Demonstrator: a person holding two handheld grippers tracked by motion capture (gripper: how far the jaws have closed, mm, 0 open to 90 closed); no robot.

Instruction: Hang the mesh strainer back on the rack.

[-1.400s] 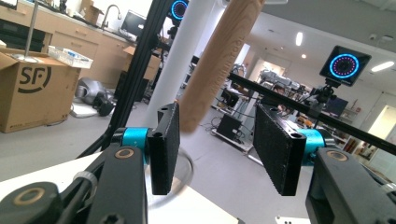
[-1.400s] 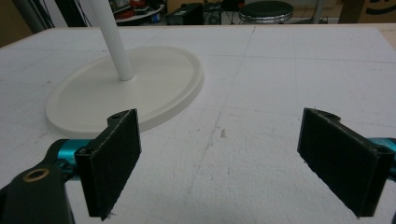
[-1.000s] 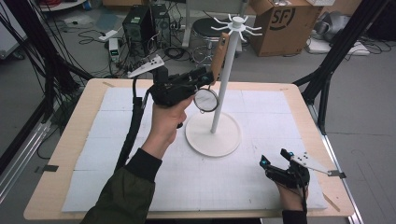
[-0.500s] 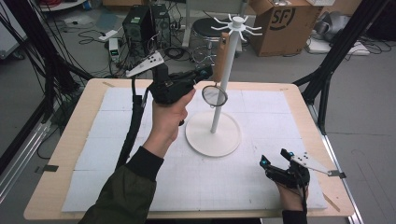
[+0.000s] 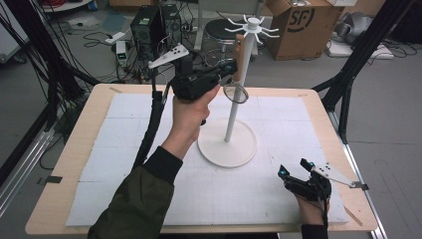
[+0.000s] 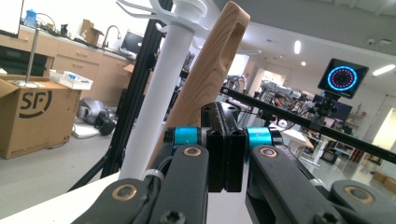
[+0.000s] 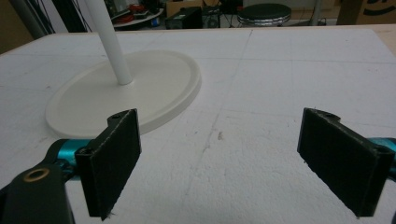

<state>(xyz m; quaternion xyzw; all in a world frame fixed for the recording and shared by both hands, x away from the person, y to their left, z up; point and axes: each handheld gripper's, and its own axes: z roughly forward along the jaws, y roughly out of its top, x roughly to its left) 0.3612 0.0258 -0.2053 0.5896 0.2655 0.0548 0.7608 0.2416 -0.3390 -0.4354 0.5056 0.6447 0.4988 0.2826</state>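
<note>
A white stand (image 5: 230,114) with a round base (image 7: 140,88) rises from the middle of the table, its hooks (image 5: 254,22) fanned out at the top. My left gripper (image 5: 230,67) is held high beside the pole (image 6: 159,93). It is shut on a utensil with a slotted wooden handle (image 6: 210,79). The handle stands upright just below the hooks, and the round metal ring head (image 5: 235,93) hangs under the jaws. Low at the table's near right, my right gripper (image 5: 293,168) stands open over the mat with nothing between its pads (image 7: 116,163).
A white foam mat (image 5: 124,149) covers the wooden table. Behind the table stand a cardboard box (image 5: 298,22), a stool (image 5: 219,27) and electronics on the floor. Black frame legs (image 5: 348,84) stand off the right edge.
My left gripper has lifted the utensil up and a little right along the pole, toward the hooks; its round head has turned edge-on. The right gripper has stayed put.
</note>
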